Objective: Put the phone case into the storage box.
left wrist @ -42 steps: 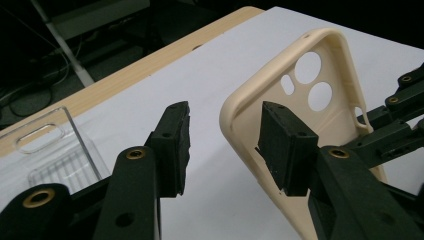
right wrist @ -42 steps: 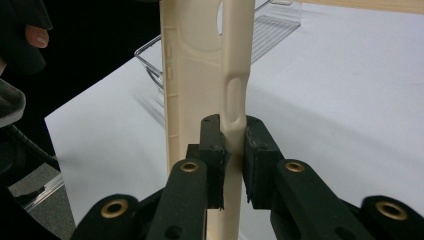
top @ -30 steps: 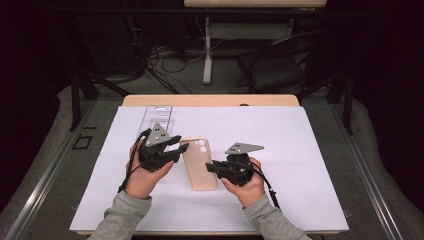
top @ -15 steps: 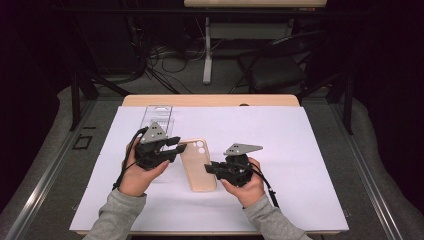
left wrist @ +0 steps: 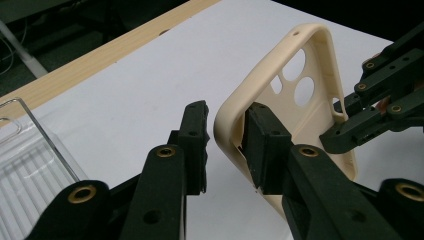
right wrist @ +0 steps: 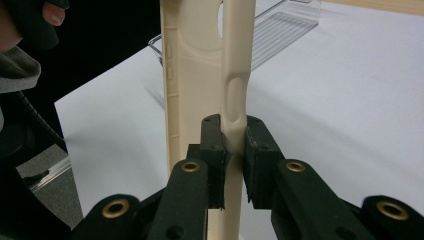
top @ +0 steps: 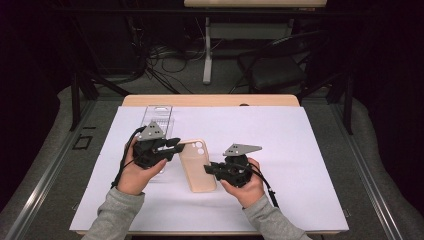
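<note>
Lab, papered table, cables, dark surroundings

Wooden table; white sheet covers it; clear plastic tray on sheet.

You wear grey ribbed-cuff sleeves. Your left tongs and right tongs are matte black, each topped with a grey three-cornered plate, jointed with brass-coloured rivets, ending in blocky black pads, trailing a thin black cable.
</note>
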The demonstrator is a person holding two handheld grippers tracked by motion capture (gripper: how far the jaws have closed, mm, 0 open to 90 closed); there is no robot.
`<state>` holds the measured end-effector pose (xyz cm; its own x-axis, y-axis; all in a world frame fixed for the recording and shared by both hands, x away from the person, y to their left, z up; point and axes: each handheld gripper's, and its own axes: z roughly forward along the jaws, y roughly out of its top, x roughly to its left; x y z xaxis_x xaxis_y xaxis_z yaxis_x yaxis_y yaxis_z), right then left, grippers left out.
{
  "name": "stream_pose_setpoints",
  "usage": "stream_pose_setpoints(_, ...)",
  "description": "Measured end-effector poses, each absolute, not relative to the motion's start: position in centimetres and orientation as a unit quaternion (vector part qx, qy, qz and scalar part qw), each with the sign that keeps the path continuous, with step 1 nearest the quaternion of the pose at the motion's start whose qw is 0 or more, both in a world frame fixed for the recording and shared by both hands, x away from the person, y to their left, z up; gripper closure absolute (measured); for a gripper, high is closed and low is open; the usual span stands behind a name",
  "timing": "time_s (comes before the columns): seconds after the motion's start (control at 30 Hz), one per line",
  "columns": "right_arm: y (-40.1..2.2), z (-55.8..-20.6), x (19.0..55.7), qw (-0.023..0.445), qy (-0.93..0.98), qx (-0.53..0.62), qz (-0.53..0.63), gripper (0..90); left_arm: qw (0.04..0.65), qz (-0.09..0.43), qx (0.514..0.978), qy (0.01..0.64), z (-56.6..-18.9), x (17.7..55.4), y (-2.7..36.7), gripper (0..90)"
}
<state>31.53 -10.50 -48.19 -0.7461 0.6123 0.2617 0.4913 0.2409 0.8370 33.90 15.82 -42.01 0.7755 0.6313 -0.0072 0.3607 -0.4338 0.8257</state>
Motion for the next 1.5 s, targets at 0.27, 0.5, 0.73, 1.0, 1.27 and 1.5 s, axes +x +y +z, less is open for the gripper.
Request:
stream_pose_setpoints(0.27,-10.49,-48.2,31.53,0.059,0.785,0.351,0.507,80.9,0.441,0.152,0.834,0.296,-41.97,33.92,15.95,77.5)
stream_pose_setpoints(0.5,-10.47,-48.21,31.51,0.06,0.786,0.35,0.507,80.9,0.44,0.15,0.835,0.295,-41.99,33.97,16.01,78.4)
stream_pose_setpoints(0.73,-10.44,-48.23,31.5,0.059,0.786,0.349,0.507,81.0,0.439,0.15,0.836,0.295,-41.98,33.99,16.05,78.9)
stream_pose_setpoints(1.0,-10.39,-48.28,31.53,0.058,0.786,0.349,0.506,80.8,0.437,0.149,0.835,0.299,-41.98,33.94,16.04,79.2)
stream_pose_setpoints(1.27,-10.4,-48.31,31.59,0.056,0.786,0.35,0.506,80.7,0.437,0.147,0.835,0.301,-41.89,33.89,16.06,79.4)
stream_pose_setpoints(1.5,-10.42,-48.32,31.62,0.053,0.785,0.351,0.507,80.5,0.44,0.145,0.832,0.305,-41.89,33.87,16.05,79.5)
